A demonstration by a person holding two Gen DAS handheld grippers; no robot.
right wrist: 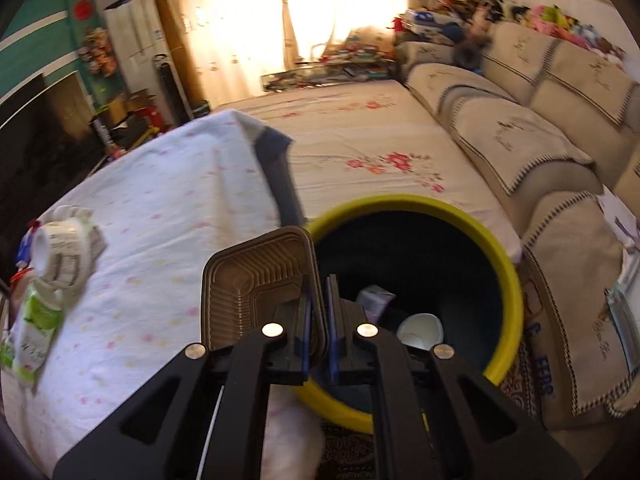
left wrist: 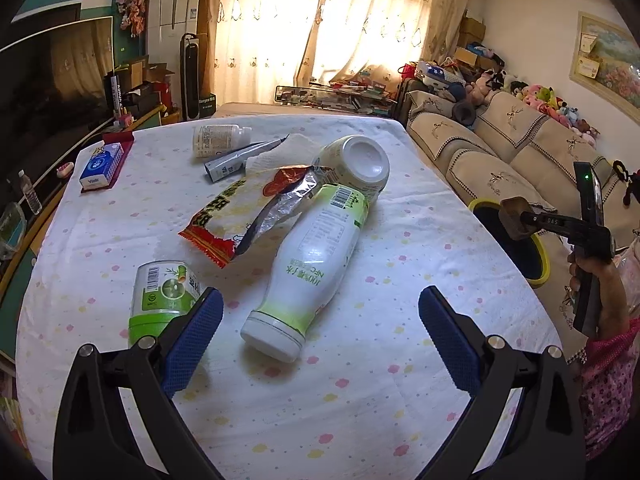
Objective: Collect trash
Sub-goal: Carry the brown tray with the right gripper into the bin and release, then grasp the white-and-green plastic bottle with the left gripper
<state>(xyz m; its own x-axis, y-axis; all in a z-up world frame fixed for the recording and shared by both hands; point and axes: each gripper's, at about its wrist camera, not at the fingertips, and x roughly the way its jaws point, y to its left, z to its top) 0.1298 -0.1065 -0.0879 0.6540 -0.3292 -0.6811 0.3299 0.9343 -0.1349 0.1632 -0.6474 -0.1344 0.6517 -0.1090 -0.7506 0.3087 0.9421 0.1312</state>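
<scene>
partly done. right gripper [right wrist: 318,332] clamped on edge of a brown plastic tray [right wrist: 256,284], lower centre of right wrist view, held at rim of the yellow bin [right wrist: 504,264]; not dropped yet. bin already holds a white cup [right wrist: 422,330] and a pale carton [right wrist: 374,300]. left gripper [left wrist: 320,328] jaws wide apart, empty, over the big white bottle [left wrist: 308,264] mid frame. still on table [left wrist: 360,400]: snack wrapper [left wrist: 240,216], green can [left wrist: 164,300], second bottle [left wrist: 356,164], tube [left wrist: 236,160], small bottle [left wrist: 218,138], paper towel [left wrist: 288,150].

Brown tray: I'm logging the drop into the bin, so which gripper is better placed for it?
Right. The right gripper is shut on the brown tray at the yellow-rimmed bin. The left gripper hangs open over the white bottle on the table.
</scene>
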